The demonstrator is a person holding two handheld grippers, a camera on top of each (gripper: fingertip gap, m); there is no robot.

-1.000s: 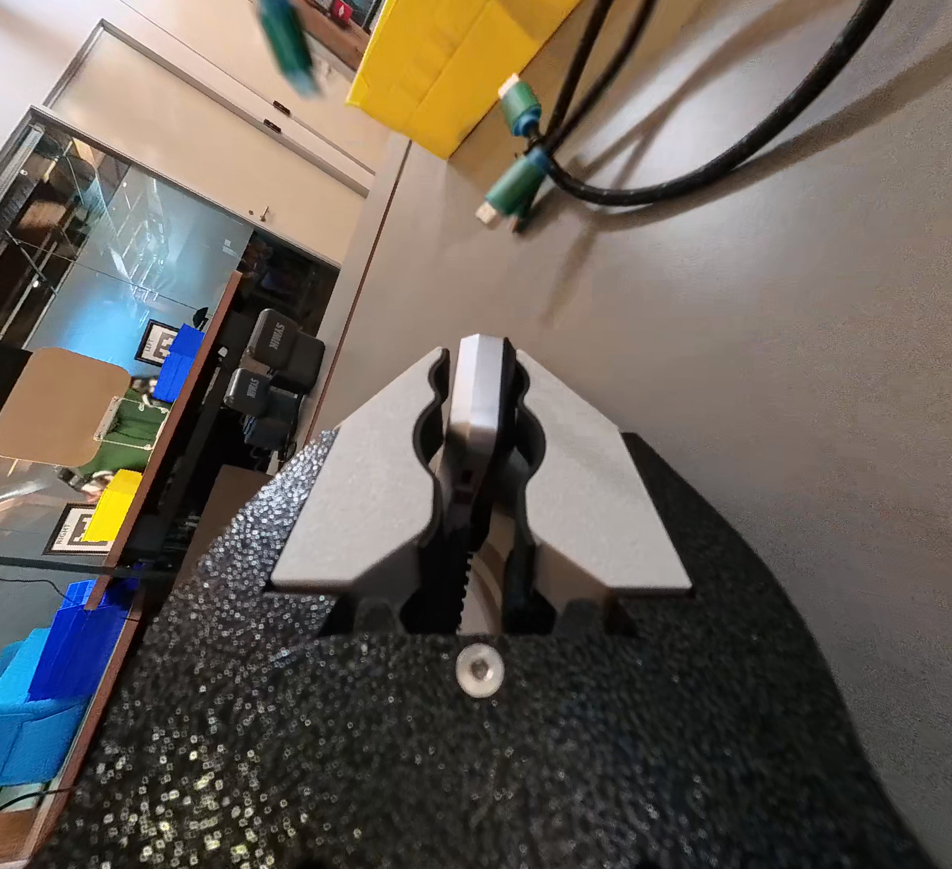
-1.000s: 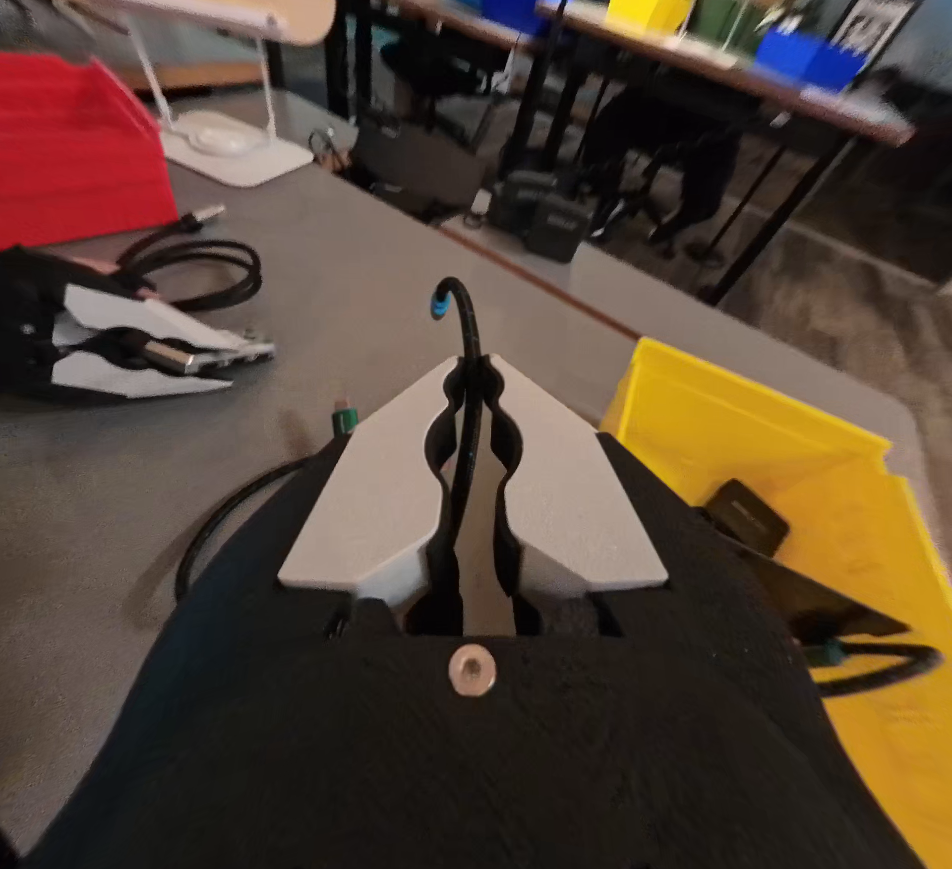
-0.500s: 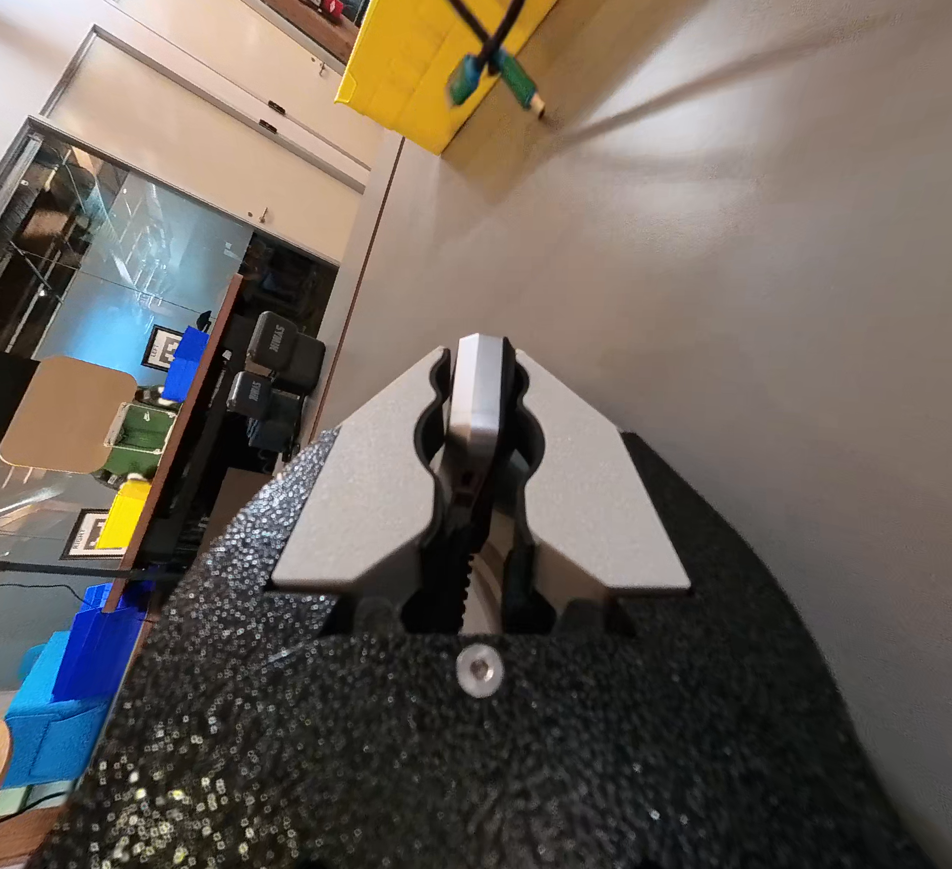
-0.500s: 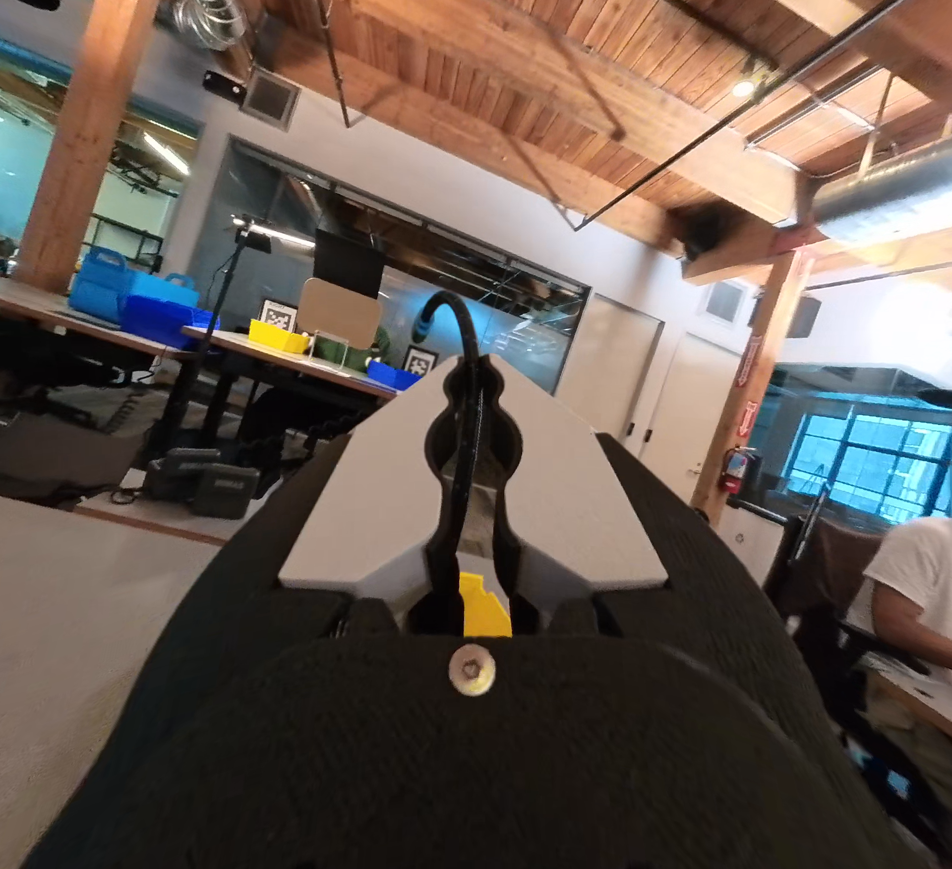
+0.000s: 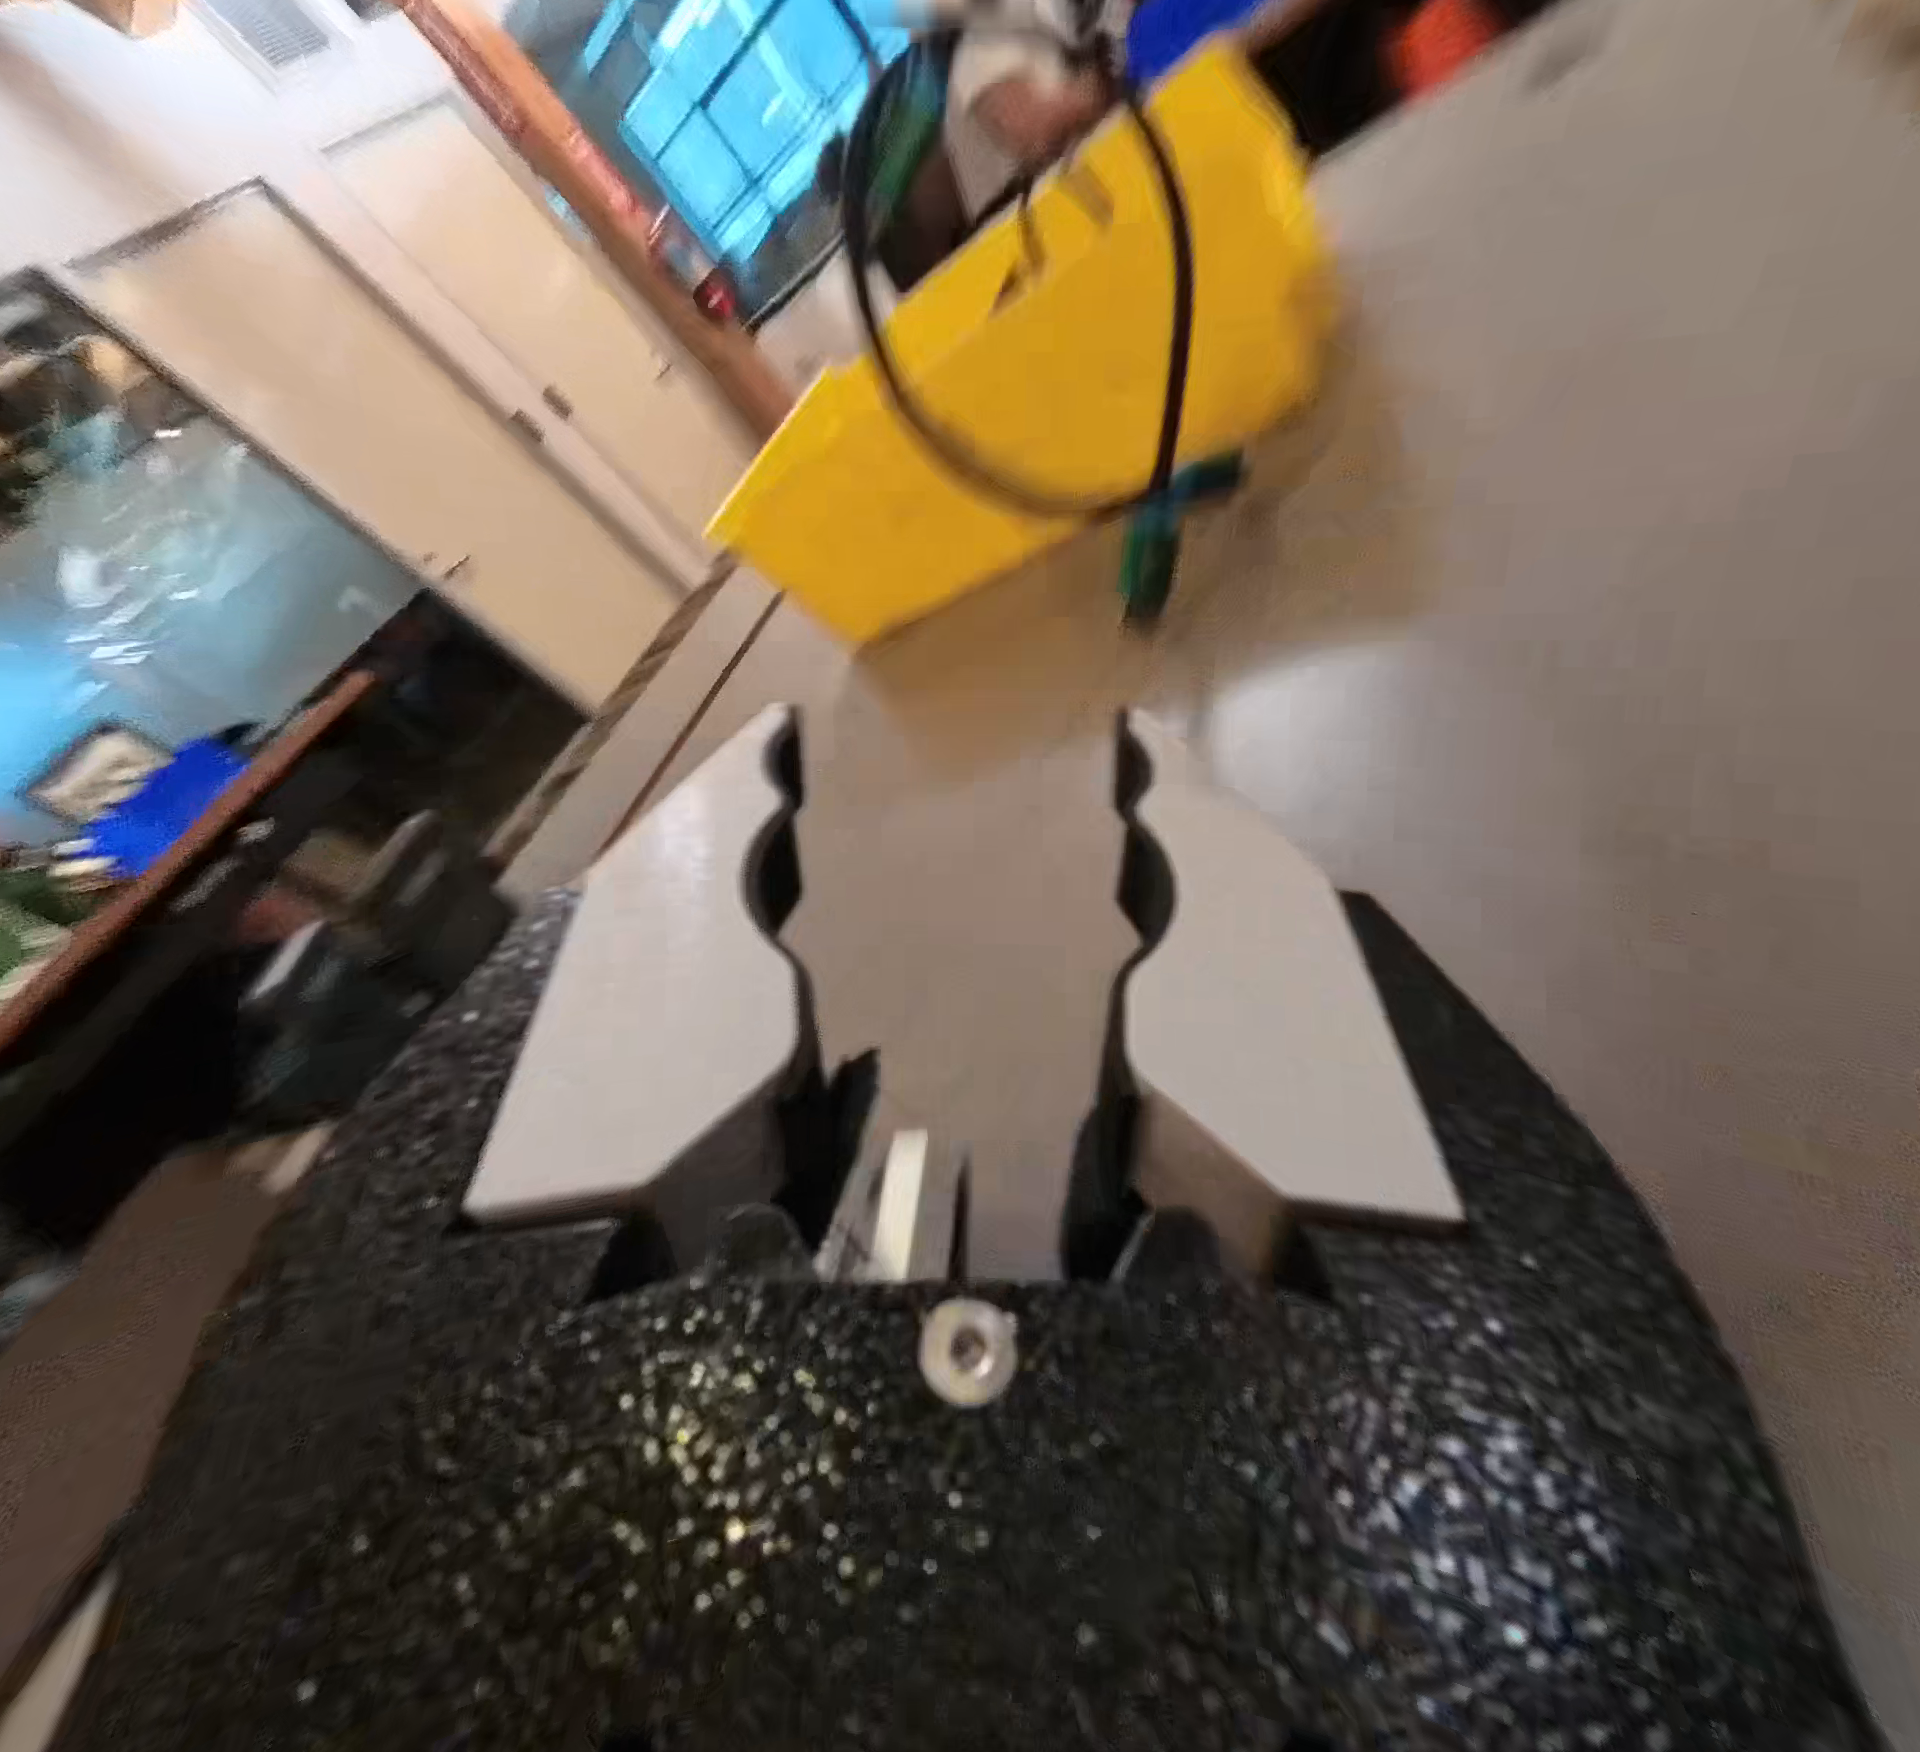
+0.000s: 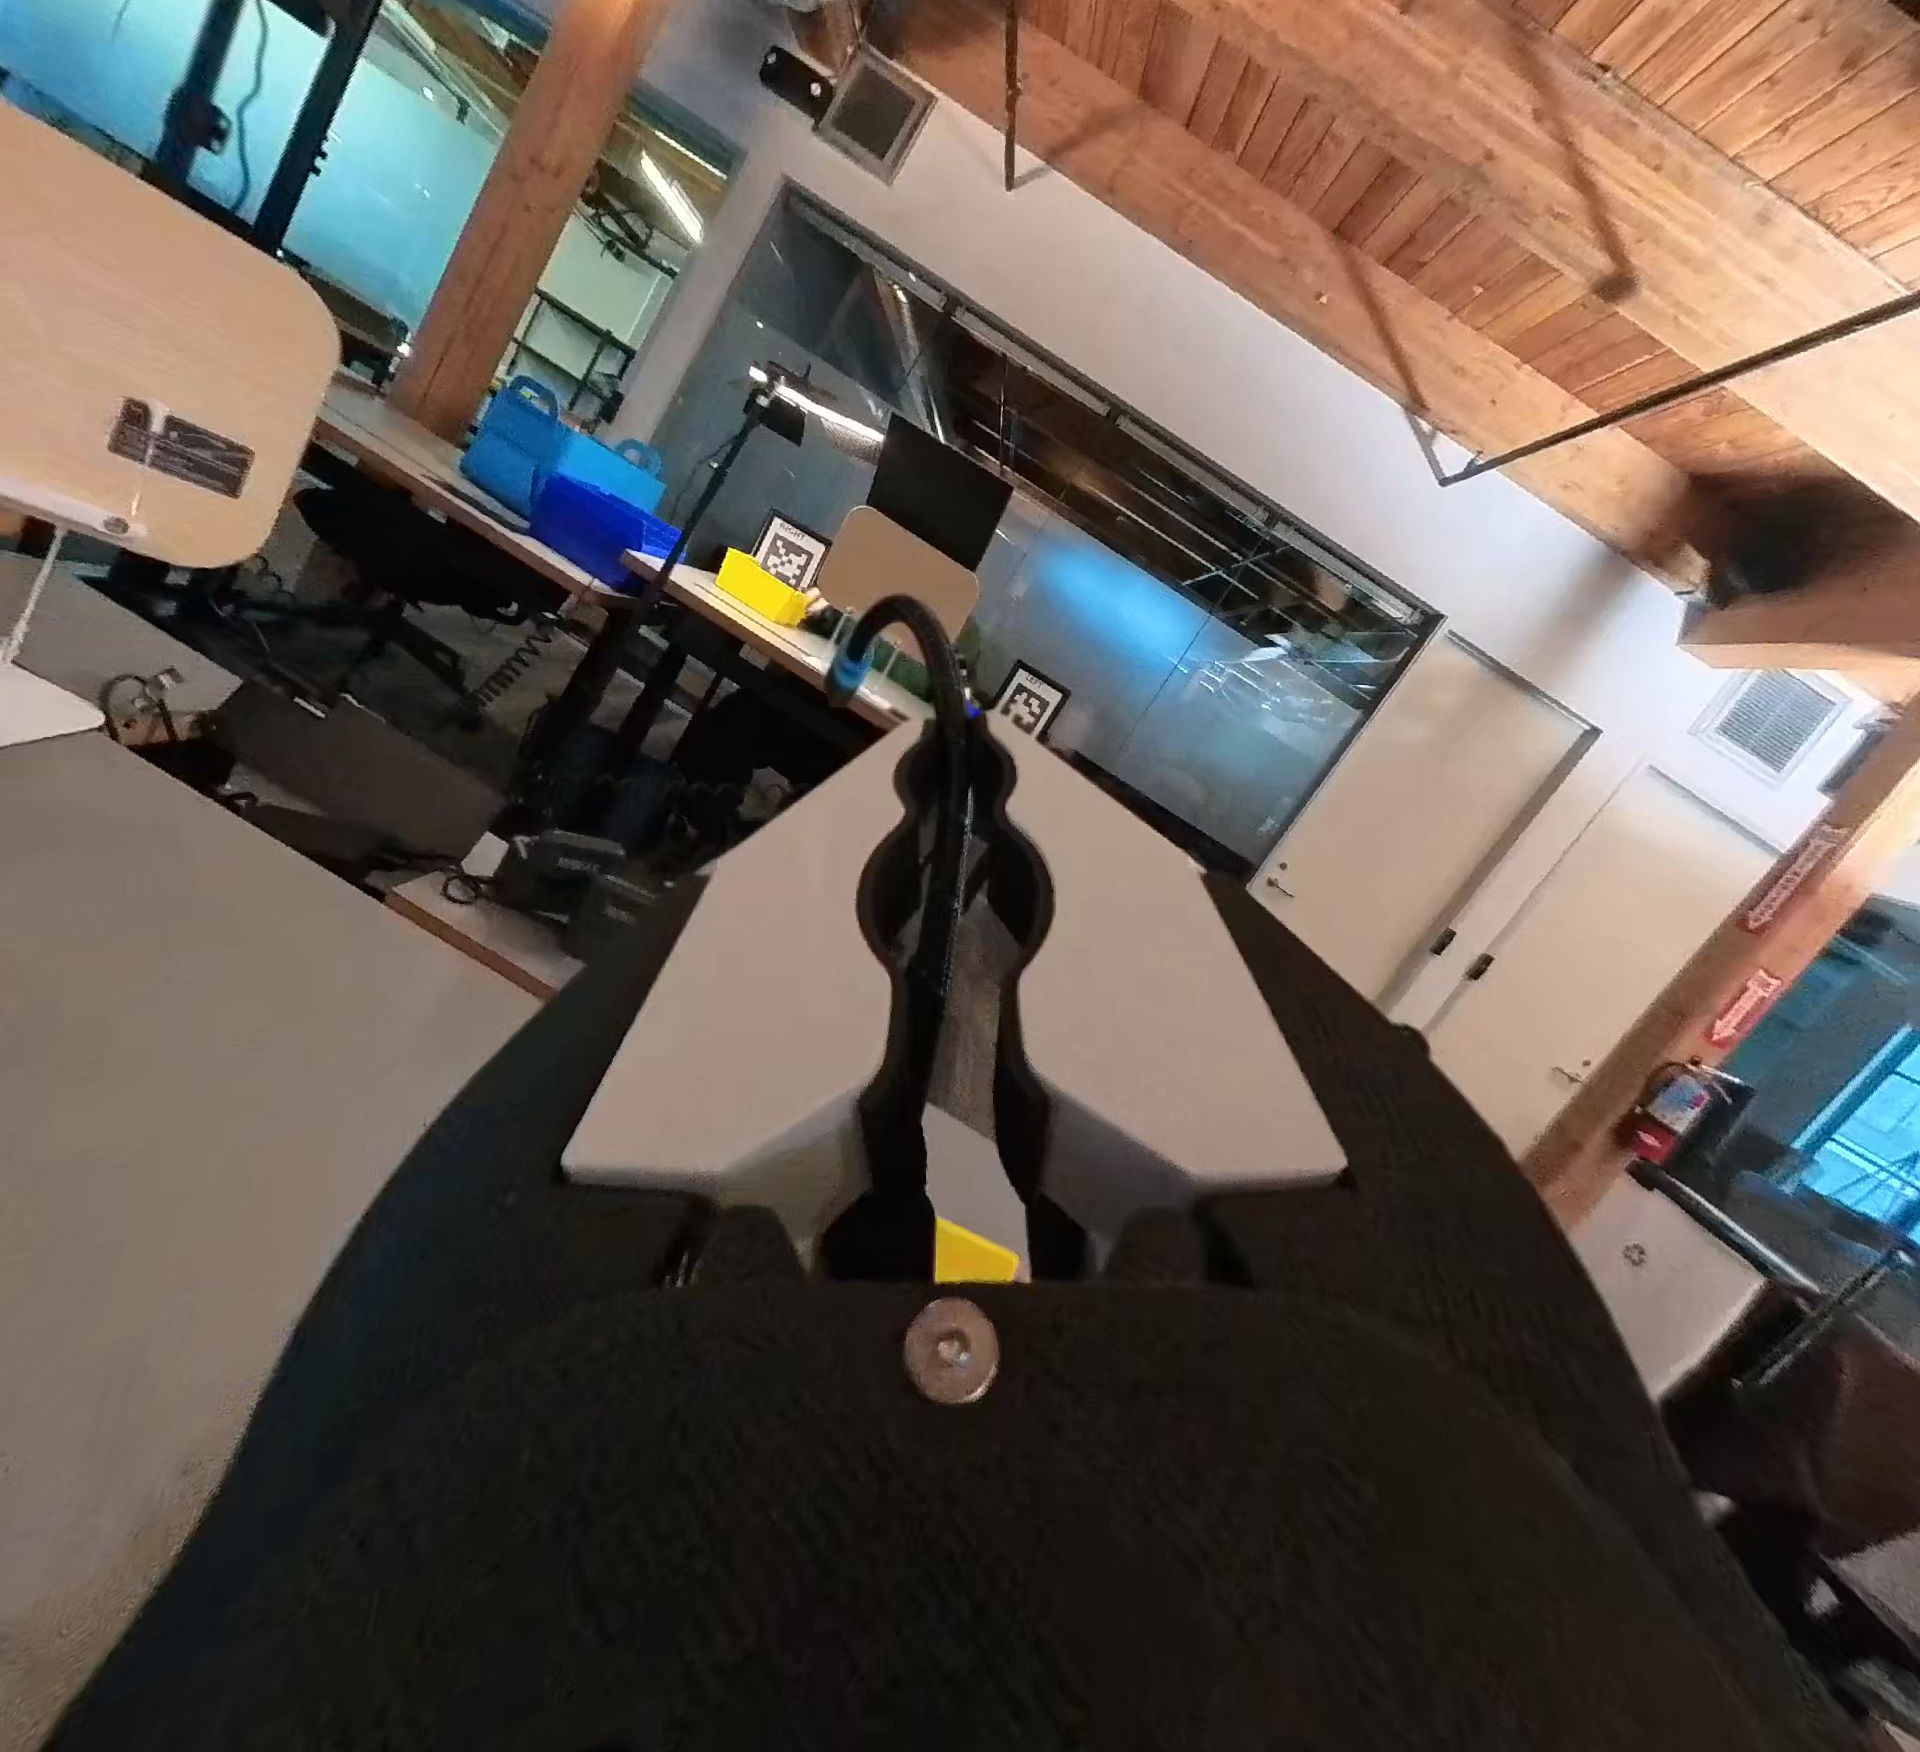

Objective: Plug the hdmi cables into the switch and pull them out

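Observation:
My left gripper (image 5: 956, 736) is open over the grey table (image 5: 1558, 559), with nothing between its fingertips. A silver piece, seemingly the switch (image 5: 899, 1193), shows low between the finger bases. The view is blurred. A black HDMI cable (image 5: 1174, 248) hangs in a loop in front of the yellow bin (image 5: 1039, 372), its green plugs (image 5: 1153, 539) dangling just above the table. My right gripper (image 6: 956, 752) is shut on that black cable (image 6: 940, 871) and is raised, pointing up into the room. The cable's blue-collared end (image 6: 847, 674) curls over the fingertips.
The yellow bin stands near the table's far edge; a corner of it (image 6: 971, 1261) shows under the right gripper. A wooden board on a stand (image 6: 156, 414) is at the left. Desks with blue bins (image 6: 582, 487) stand beyond the table (image 6: 156, 975).
My left gripper has opened and let go of the silver switch, and its view has swung. My right gripper has lifted the cable off the table, so the loop and plugs now hang.

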